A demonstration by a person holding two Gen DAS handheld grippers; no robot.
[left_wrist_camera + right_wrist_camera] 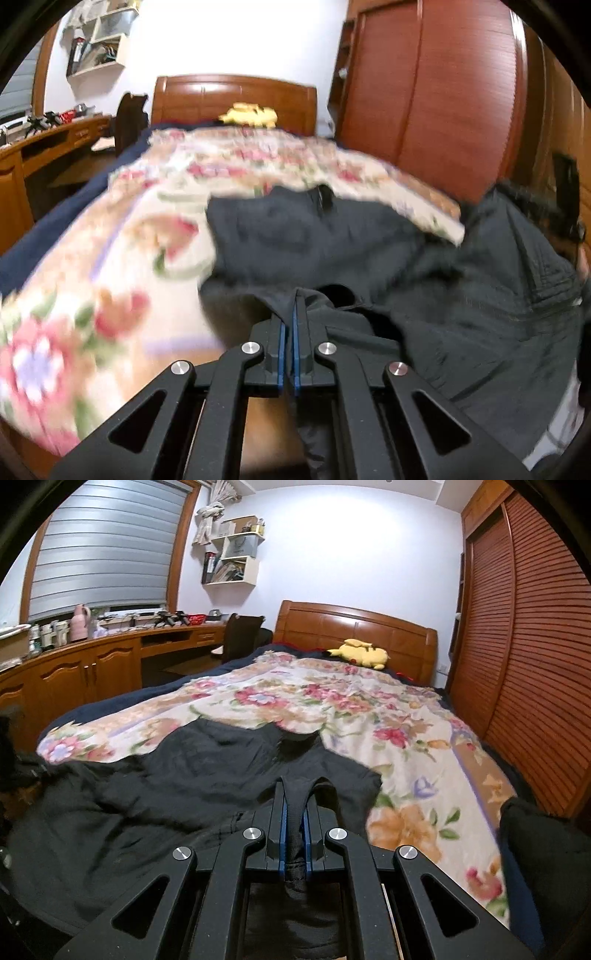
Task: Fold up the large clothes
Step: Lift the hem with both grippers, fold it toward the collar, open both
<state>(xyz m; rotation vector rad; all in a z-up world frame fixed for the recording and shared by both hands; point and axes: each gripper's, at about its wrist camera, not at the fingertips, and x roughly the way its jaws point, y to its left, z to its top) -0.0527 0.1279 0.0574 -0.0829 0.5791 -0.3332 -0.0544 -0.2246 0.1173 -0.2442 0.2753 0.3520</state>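
A large black garment (369, 251) lies spread over the near end of a bed with a floral blanket (122, 251). My left gripper (294, 295) is shut on a fold of the black garment at its near edge. In the right wrist view the same garment (184, 775) covers the near left of the floral blanket (369, 709). My right gripper (295, 786) is shut on a bunched edge of the garment, which runs back between the fingers. The left wrist view is blurred.
A wooden headboard (354, 627) and a yellow plush toy (358, 653) are at the far end. A wooden desk with clutter (92, 653) and a chair (240, 631) stand at the left. A louvred wardrobe (517, 646) runs along the right.
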